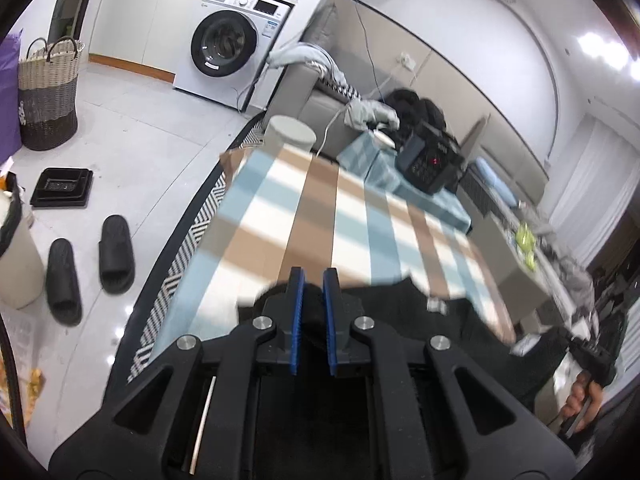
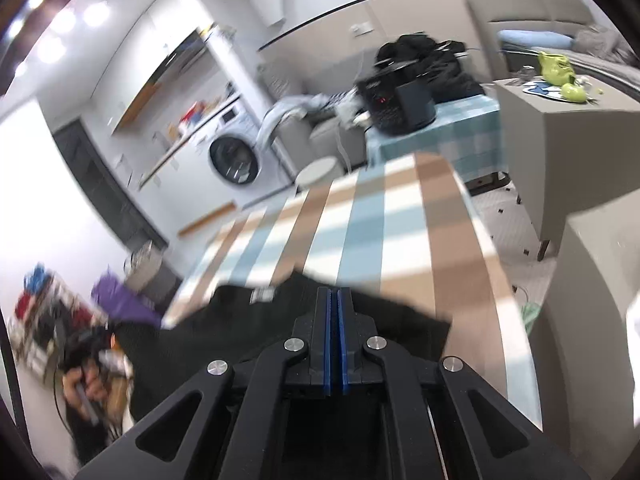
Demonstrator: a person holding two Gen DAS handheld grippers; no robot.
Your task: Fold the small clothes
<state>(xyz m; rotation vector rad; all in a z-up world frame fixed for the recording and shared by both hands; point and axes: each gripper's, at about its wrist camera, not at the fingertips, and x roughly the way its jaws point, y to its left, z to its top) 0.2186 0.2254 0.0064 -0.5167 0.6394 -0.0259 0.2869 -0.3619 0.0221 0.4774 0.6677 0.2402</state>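
Observation:
A black garment (image 1: 404, 304) lies at the near edge of a table covered with a blue, brown and white plaid cloth (image 1: 320, 208). A white label (image 1: 437, 305) shows on it. My left gripper (image 1: 314, 276) stands over the garment's left part, its blue pads nearly together with dark cloth between them. In the right wrist view the garment (image 2: 384, 320) spreads under my right gripper (image 2: 333, 294), whose pads are pressed together on its edge. The label (image 2: 263, 294) shows left of it. Both views are motion-blurred.
A black basket (image 1: 430, 158) sits on a teal-covered table beyond the plaid cloth (image 2: 360, 216). A round white stool (image 1: 290, 134), sofa (image 1: 324, 104), washing machine (image 1: 228, 46), wicker hamper (image 1: 48, 92) and black slippers (image 1: 90, 266) lie left and behind. A grey cabinet (image 2: 560, 140) stands right.

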